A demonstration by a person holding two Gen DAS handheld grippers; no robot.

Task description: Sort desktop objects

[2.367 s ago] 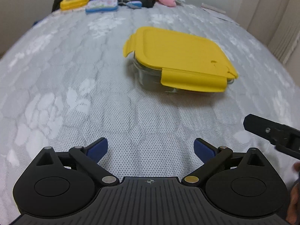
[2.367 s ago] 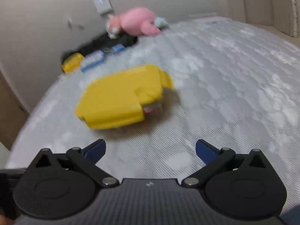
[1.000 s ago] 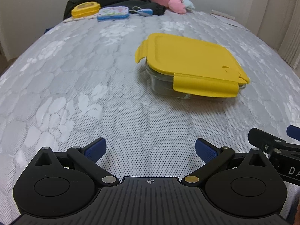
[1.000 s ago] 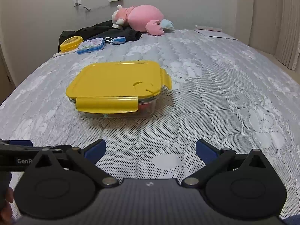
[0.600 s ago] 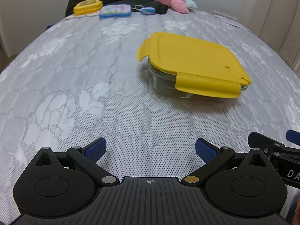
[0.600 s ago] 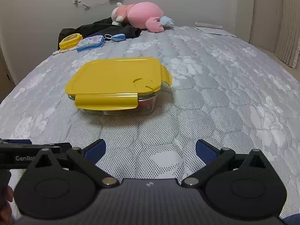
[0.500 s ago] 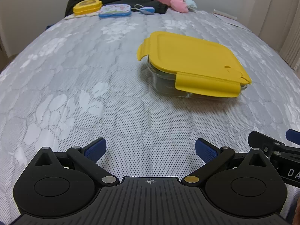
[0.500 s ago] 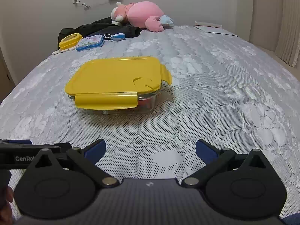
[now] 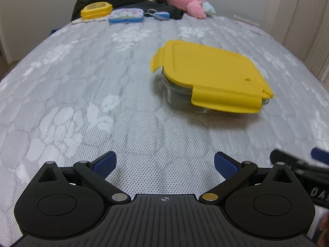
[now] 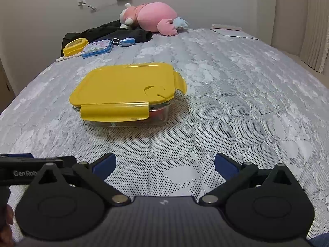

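A glass food box with a yellow lid [image 9: 209,76] sits closed on the grey quilted bed; it also shows in the right wrist view [image 10: 125,94], with something red inside. My left gripper [image 9: 164,164] is open and empty, low over the bed, in front and left of the box. My right gripper [image 10: 164,163] is open and empty, in front of the box. Each gripper shows at the edge of the other's view: the right one [image 9: 304,164], the left one [image 10: 30,164].
At the far end of the bed lie a small yellow box [image 10: 74,45], a blue patterned case [image 10: 96,48], a blue keyring item [image 10: 125,41], black clothing [image 10: 111,32] and a pink plush toy [image 10: 152,17]. Papers [image 10: 232,32] lie far right. Curtains [image 10: 316,20] hang at right.
Both grippers have shifted slightly; the box sits a little nearer the middle in both views. Both stay open and empty. The box has not moved.
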